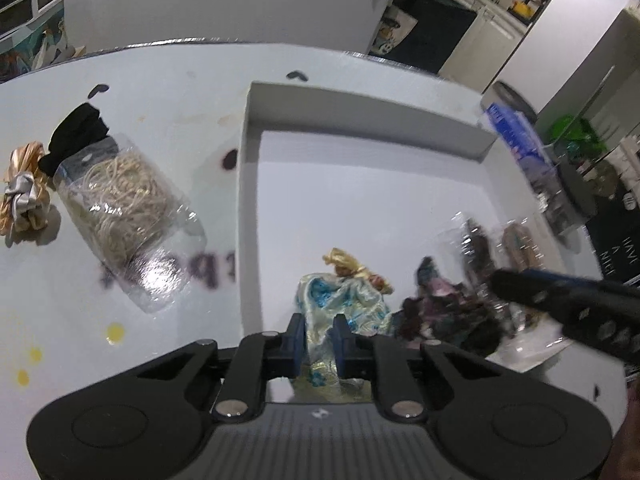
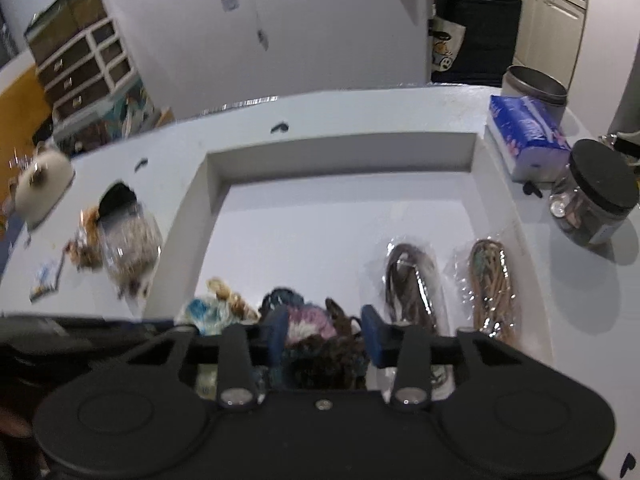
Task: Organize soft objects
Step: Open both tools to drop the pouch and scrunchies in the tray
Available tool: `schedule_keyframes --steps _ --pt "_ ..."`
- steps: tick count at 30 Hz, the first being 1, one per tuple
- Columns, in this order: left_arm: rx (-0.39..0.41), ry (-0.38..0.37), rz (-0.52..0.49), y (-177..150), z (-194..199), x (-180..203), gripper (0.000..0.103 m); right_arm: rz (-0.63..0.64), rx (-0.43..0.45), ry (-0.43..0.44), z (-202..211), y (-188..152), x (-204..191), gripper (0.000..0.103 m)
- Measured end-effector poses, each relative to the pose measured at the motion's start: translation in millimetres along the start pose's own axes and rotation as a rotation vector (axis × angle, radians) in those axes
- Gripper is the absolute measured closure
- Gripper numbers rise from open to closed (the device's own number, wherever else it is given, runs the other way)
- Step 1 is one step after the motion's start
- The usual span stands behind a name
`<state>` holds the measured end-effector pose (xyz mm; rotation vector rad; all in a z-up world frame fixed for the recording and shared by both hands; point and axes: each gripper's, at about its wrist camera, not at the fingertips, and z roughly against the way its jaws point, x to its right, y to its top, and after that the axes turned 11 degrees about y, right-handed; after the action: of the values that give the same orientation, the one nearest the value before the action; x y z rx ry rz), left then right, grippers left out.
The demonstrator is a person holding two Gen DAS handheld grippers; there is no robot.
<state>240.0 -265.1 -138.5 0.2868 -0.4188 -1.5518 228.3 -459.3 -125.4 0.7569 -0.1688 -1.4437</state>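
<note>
A white shallow box (image 1: 248, 184) (image 2: 200, 216) lies on the white table. My left gripper (image 1: 318, 340) is shut on a light blue-and-cream satin scrunchie (image 1: 348, 300) at the box's near edge; a gold scrunchie (image 1: 348, 264) lies just beyond. My right gripper (image 2: 326, 336) is open, its jaws on either side of a dark purple-pink scrunchie pile (image 2: 316, 328) without closing on it; the pile also shows in the left wrist view (image 1: 440, 304). Two clear packets of hair ties (image 2: 412, 276) (image 2: 490, 276) lie in the box's right part.
Left of the box lie a clear packet of beige elastic bands (image 1: 124, 204), a black scrunchie (image 1: 76, 136) and gold and silver scrunchies (image 1: 24, 184). On the right stand a blue tissue pack (image 2: 524, 136), a black-lidded jar (image 2: 596, 196) and a metal tin (image 2: 536, 88).
</note>
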Motion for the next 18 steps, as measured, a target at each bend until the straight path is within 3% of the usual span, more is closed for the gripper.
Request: schedule_keyframes --steps 6,8,12,15,18 --pt "-0.028 0.038 0.004 -3 -9 -6 0.079 0.013 -0.070 -0.002 -13 -7 -3 0.072" --pt "-0.006 0.021 0.020 -2 -2 -7 0.065 0.005 -0.063 0.002 -11 -10 -3 0.071" --pt "0.042 0.002 0.021 0 17 -7 0.055 0.008 -0.020 -0.001 3 -9 -4 0.071" --pt "0.068 -0.011 0.004 -1 31 -5 0.039 0.007 0.011 -0.005 16 -9 -3 0.070" --pt "0.100 -0.004 -0.012 -4 44 -3 0.023 0.012 0.047 -0.010 32 -10 -3 0.061"
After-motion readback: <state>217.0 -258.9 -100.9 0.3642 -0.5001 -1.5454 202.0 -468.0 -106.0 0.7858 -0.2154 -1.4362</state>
